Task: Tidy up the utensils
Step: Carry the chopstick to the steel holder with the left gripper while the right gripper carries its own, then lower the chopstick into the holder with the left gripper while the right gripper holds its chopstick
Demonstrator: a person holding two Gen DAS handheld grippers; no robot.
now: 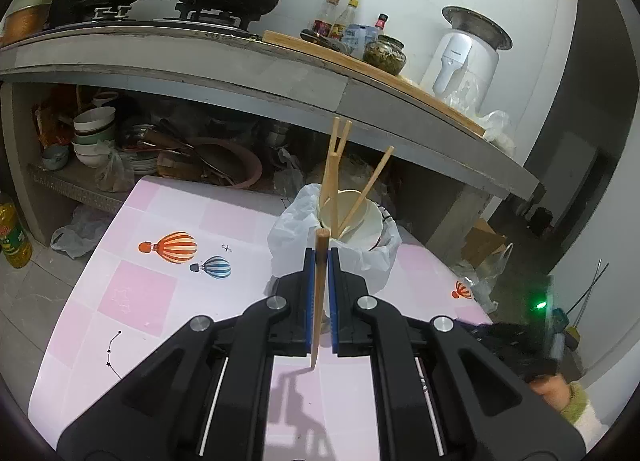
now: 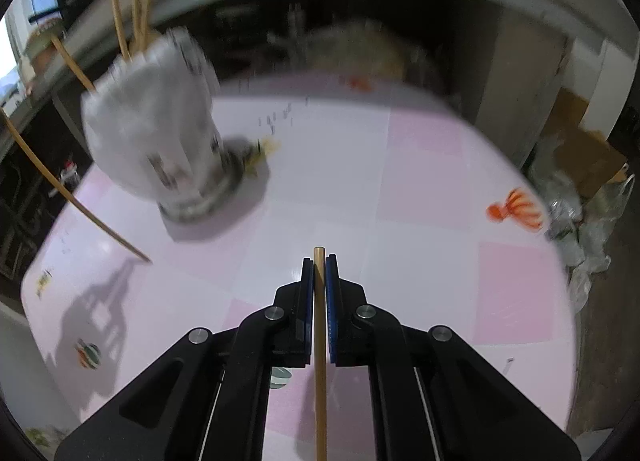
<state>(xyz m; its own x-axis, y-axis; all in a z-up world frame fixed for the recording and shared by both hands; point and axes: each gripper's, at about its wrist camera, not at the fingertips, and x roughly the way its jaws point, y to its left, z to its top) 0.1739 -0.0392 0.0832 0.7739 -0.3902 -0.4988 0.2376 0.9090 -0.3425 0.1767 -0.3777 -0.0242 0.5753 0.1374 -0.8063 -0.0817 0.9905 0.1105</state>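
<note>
We see the left gripper point(image 1: 321, 257) clamped on one chopstick point(image 1: 319, 293), just in front of the white holder point(image 1: 340, 245) on the pink table point(image 1: 160, 261). Three more chopsticks point(image 1: 334, 177) stand in that holder. Right gripper point(image 2: 319, 265) pinches a second chopstick point(image 2: 320, 361), right of the holder point(image 2: 160, 133), probably above the tabletop; view blurred.
</note>
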